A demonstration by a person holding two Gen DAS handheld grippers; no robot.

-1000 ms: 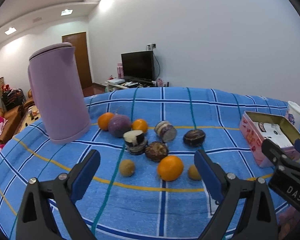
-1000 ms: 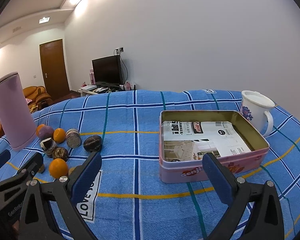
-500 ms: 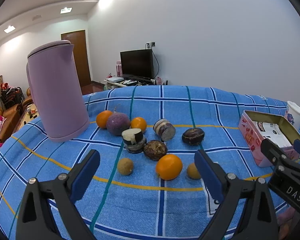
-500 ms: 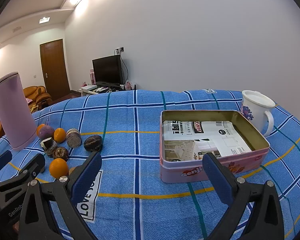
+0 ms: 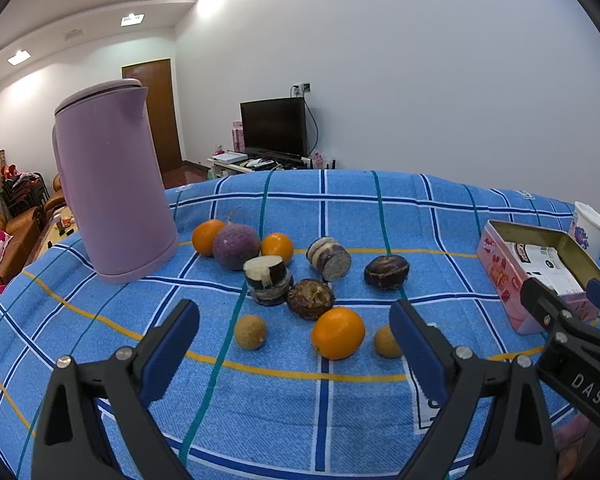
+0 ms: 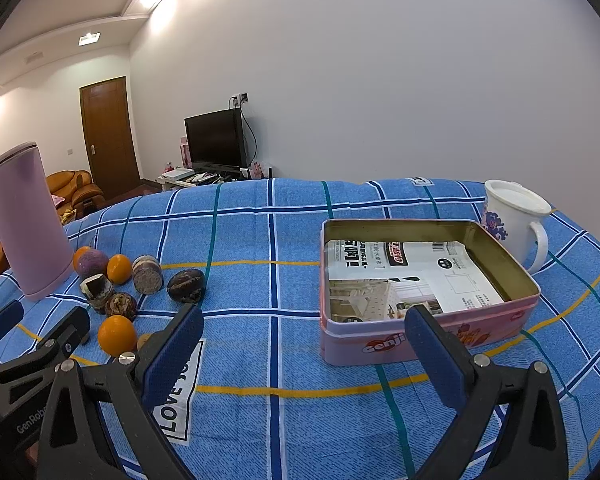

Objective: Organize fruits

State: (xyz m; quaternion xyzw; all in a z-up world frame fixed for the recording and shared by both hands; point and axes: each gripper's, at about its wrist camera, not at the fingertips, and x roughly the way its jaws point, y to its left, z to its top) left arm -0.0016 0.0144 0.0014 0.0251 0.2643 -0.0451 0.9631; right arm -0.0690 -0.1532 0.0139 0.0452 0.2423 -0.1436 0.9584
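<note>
- My left claw [image 5: 294, 334] hangs released and empty; over the last second it has eased closer to the fruit, with the nearest orange [image 5: 338, 333] now between its fingers' line.
- My right claw [image 6: 304, 344] is released too, unmoved, just before the pink tin [image 6: 396, 342].
- All the fruit lies right of the purple kettle [image 5: 112, 196]; none is in the tin, so sorting has not begun.
</note>
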